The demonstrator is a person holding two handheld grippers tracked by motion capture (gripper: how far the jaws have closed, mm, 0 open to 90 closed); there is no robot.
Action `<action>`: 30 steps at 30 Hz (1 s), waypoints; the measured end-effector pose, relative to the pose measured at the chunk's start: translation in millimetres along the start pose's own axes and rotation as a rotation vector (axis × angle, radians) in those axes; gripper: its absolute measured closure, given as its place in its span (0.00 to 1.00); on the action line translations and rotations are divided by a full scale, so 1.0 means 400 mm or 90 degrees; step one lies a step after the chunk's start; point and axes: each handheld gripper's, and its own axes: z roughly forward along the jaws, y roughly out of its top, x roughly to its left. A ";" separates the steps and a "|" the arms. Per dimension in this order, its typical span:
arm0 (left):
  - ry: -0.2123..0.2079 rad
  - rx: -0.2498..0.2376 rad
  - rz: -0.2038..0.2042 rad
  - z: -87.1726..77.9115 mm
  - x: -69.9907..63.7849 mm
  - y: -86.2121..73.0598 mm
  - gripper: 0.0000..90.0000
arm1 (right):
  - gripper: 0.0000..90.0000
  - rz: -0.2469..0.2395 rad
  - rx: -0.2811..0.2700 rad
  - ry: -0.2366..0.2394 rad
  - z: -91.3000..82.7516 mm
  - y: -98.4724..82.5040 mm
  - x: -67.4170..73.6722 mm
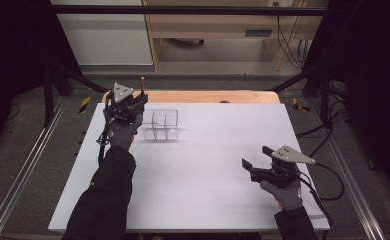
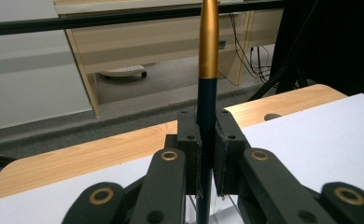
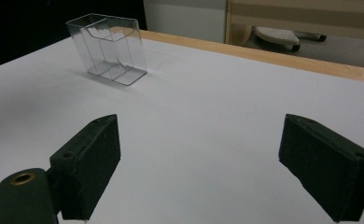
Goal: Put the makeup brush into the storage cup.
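Clenched jaws are seen on the left gripper (image 2: 207, 154), with a pen (image 2: 207, 93) pinched upright between the two black pads — a dark barrel below and a gold upper part rising out of the top of the left gripper view. In the high view the left gripper (image 1: 142, 97) is held up at the far left of the white table (image 1: 208, 190), and the pen (image 1: 142, 85) is seen as a thin stick standing above it, its tip reaching past the wooden edge (image 1: 208, 96) at the table's far side. A clear plastic holder (image 1: 162, 125) with several compartments stands on the white surface just beside that gripper, to its right; nothing can be made out inside it. Whether the pen's lower end is over a compartment cannot be told, since the hand (image 1: 124, 131) in a grey glove covers that part.

Released jaws are shown on the right gripper (image 3: 199, 163) — spread wide, with bare table between them. It is held low at the near right of the table (image 1: 255, 162), well apart from the holder, which is seen in the right gripper view (image 3: 108, 49) far off at the upper left, upright and transparent.
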 end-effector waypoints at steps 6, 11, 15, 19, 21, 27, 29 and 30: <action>0.002 0.002 -0.008 0.026 0.009 -0.004 0.91 | 0.14 -0.001 0.003 0.001 0.002 -0.001 0.000; 0.002 0.000 -0.013 0.045 0.016 -0.009 0.91 | 0.14 -0.001 0.001 0.003 0.002 0.000 0.000; 0.006 0.008 -0.016 0.062 0.023 -0.016 0.91 | 0.14 0.000 0.004 0.004 0.005 -0.001 0.001; 0.007 0.005 -0.023 0.075 0.032 -0.024 0.91 | 0.14 -0.002 0.005 0.002 0.004 -0.002 0.000; 0.007 0.004 -0.025 0.080 0.035 -0.026 0.91 | 0.14 -0.004 0.004 0.001 0.002 -0.001 -0.002; 0.009 0.012 -0.027 0.092 0.048 -0.038 0.91 | 0.14 -0.005 0.010 0.001 0.007 -0.004 -0.002; 0.007 0.010 -0.029 0.093 0.049 -0.042 0.91 | 0.14 -0.002 0.010 0.000 0.007 -0.005 -0.005; 0.007 0.013 -0.027 0.095 0.048 -0.044 0.91 | 0.14 -0.001 0.011 -0.001 0.007 -0.006 -0.006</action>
